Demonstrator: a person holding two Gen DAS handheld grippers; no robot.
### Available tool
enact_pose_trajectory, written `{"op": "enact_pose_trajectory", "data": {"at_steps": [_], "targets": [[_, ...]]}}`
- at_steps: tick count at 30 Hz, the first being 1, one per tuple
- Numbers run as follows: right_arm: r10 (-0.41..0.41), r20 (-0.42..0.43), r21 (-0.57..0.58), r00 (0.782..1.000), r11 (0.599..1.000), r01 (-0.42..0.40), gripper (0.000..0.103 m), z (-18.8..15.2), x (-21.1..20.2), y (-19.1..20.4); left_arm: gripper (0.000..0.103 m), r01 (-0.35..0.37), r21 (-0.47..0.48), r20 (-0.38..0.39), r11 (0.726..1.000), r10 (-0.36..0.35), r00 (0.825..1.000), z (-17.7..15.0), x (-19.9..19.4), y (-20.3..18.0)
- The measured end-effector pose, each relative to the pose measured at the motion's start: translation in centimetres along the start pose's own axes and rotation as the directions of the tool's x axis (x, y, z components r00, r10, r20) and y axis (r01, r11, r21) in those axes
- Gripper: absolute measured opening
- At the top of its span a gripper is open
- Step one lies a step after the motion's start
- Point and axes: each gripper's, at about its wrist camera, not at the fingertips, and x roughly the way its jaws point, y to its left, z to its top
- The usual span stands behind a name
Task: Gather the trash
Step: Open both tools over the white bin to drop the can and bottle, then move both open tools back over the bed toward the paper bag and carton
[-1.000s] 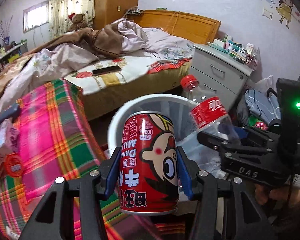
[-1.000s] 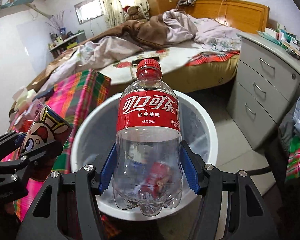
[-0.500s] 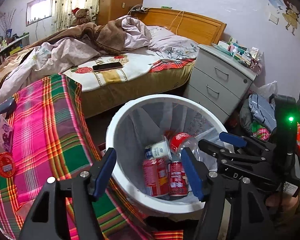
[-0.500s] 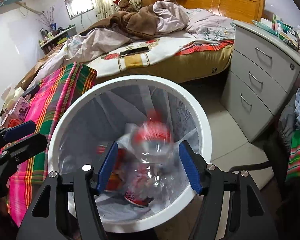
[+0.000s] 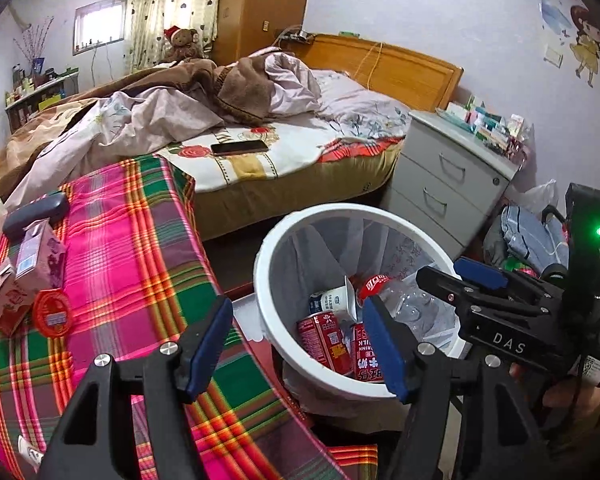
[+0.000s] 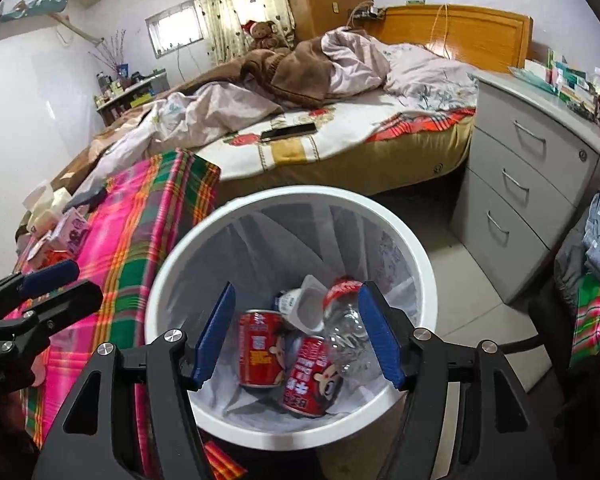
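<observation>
**Over the bin: both claws empty, next trash at 9 o'clock**

On the plaid cloth at my 9–10 o'clock lie the cartons (image 5: 40, 256) and red lid (image 5: 52, 314), long axes running roughly 7-to-1. Left gripper (image 5: 296, 344) gapes empty and is the nearer one. Bin (image 6: 396, 224) at 12 holds cans and bottle (image 6: 348, 336). Right gripper (image 6: 298, 338) also wide, empty.

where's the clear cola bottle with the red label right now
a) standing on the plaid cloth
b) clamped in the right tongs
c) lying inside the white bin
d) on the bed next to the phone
c: the cola bottle lies inside the white bin beside two red cans, and the right tongs above it are open with nothing between them.
</observation>
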Motion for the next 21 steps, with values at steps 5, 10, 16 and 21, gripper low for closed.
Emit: {"op": "enact_pose_trajectory", "data": {"at_steps": [5, 10, 16, 21], "targets": [[0.018, 0.016, -0.022, 1.0, 1.0, -0.018, 0.065, 0.0, -0.7, 1.6, 0.069, -0.017, -0.027, 0.016, 0.999, 0.018, 1.0, -0.4, -1.5, 1.3], [0.046, 0.029, -0.044, 0.999, 0.998, -0.045, 0.065, 0.1, -1.1, 3.3, 0.069, -0.042, -0.05, 0.04, 0.998, 0.044, 0.998, -0.9, -3.1, 3.0], [0.09, 0.042, -0.073, 0.995, 0.994, -0.087, 0.065, 0.1, -1.4, 5.7, 0.069, -0.104, -0.077, 0.073, 0.992, 0.11, 0.991, -1.7, -5.2, 5.4], [0.136, 0.045, -0.106, 0.99, 0.986, -0.131, 0.065, 0.2, -1.3, 8.1, 0.069, -0.131, -0.139, 0.093, 0.982, 0.144, 0.985, -2.4, -7.1, 8.6]]}}
